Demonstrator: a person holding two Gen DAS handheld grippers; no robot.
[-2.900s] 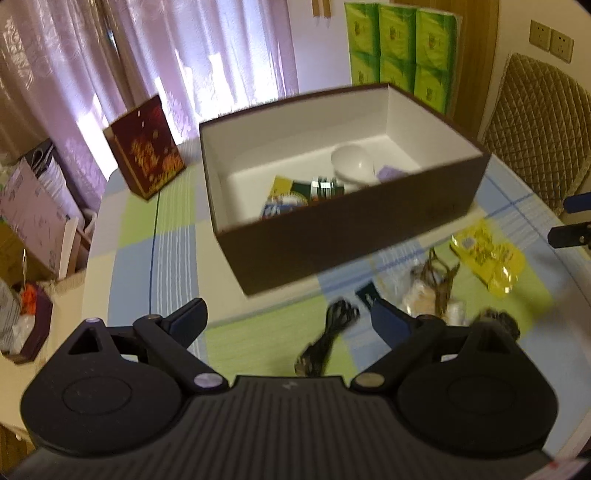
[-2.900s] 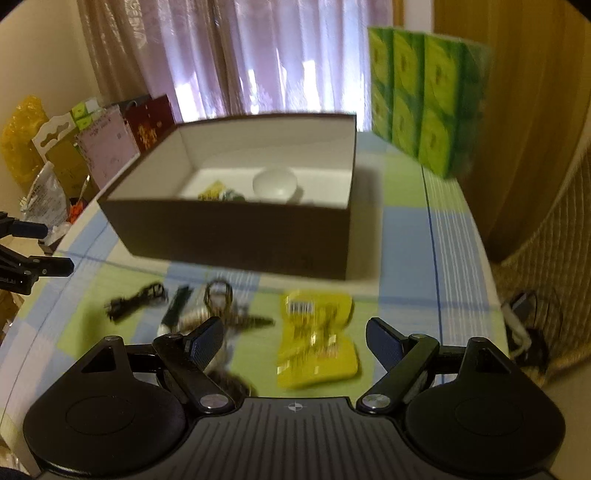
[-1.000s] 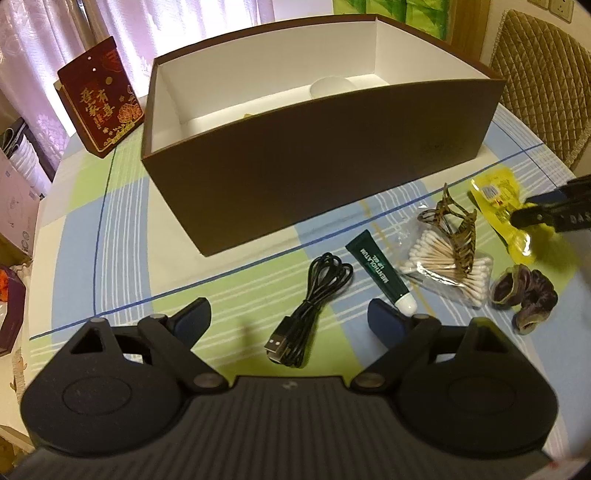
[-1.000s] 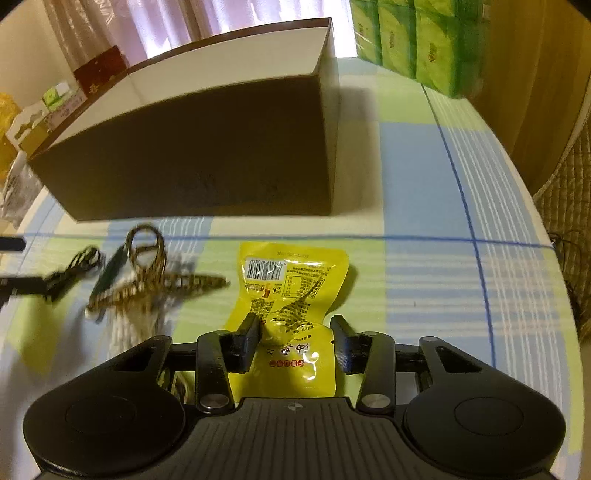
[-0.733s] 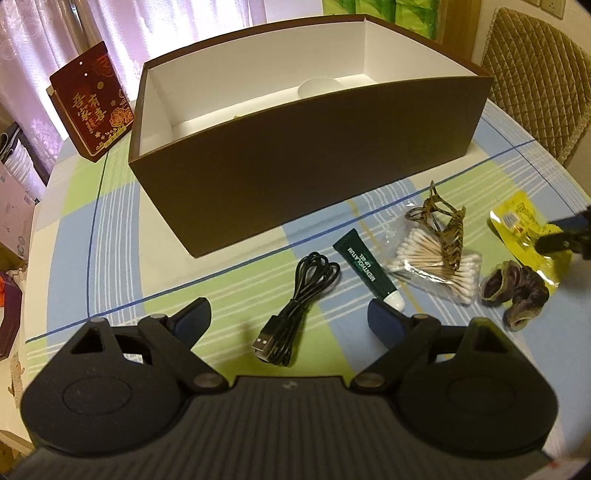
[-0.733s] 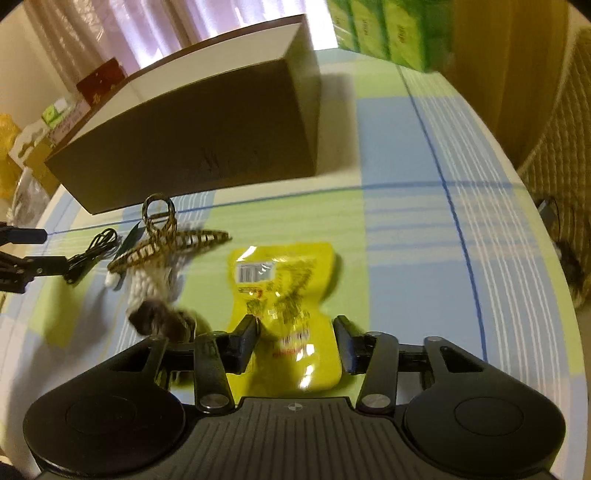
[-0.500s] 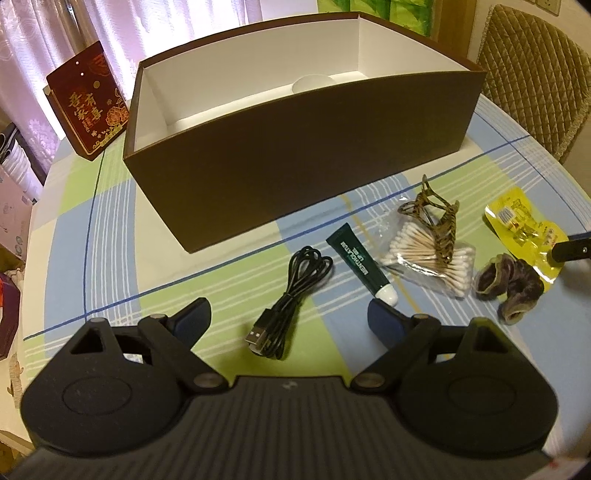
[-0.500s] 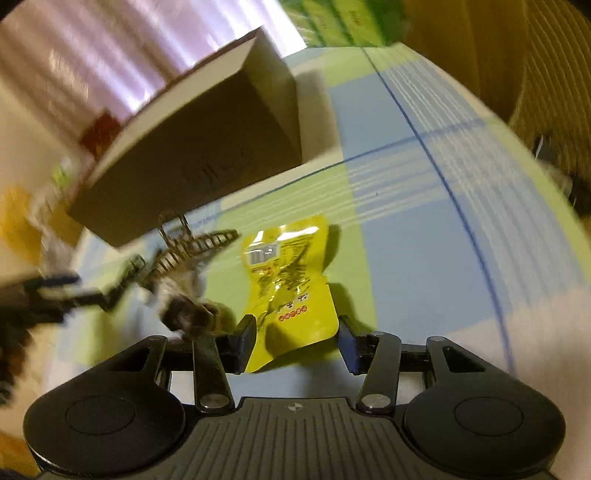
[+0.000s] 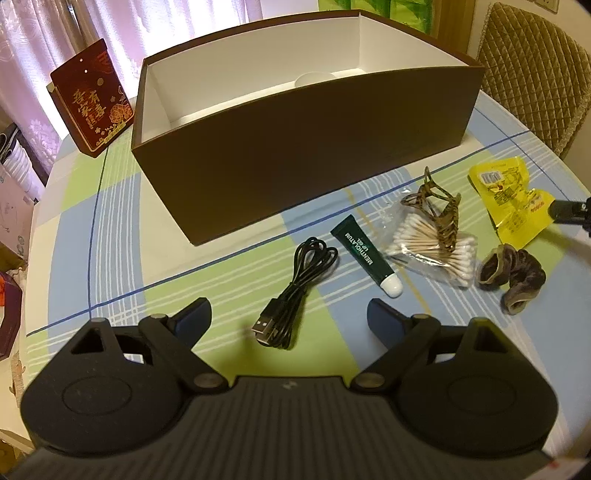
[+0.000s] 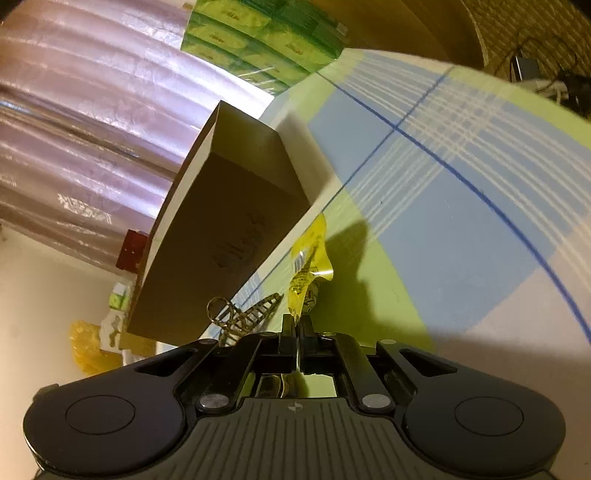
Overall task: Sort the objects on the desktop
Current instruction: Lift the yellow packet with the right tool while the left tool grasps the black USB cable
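Observation:
My right gripper (image 10: pixel 297 325) is shut on the near edge of the yellow snack packet (image 10: pixel 309 254), rolled onto its side; the packet (image 9: pixel 511 197) and that gripper's tip (image 9: pixel 569 211) show at the right in the left wrist view. My left gripper (image 9: pixel 290 317) is open and empty just above the black USB cable (image 9: pixel 299 286). Beside it lie a green Mentholatum tube (image 9: pixel 364 254), a bag of cotton swabs (image 9: pixel 436 245) with a brown hair claw (image 9: pixel 439 210) on it, and a dark scrunchie (image 9: pixel 511 275). The open brown box (image 9: pixel 314 147) stands behind them.
A red gift box (image 9: pixel 92 103) stands at the table's back left. Green tissue packs (image 10: pixel 266 33) stand behind the brown box. A wicker chair (image 9: pixel 535 74) is at the right. The checked tablecloth (image 9: pixel 110 240) covers a round table whose edge curves close on the left.
My right gripper has closed on the yellow packet's edge and rolled strongly to one side, lifting the packet's near end. My left gripper has stayed open over the cable, drifting slightly.

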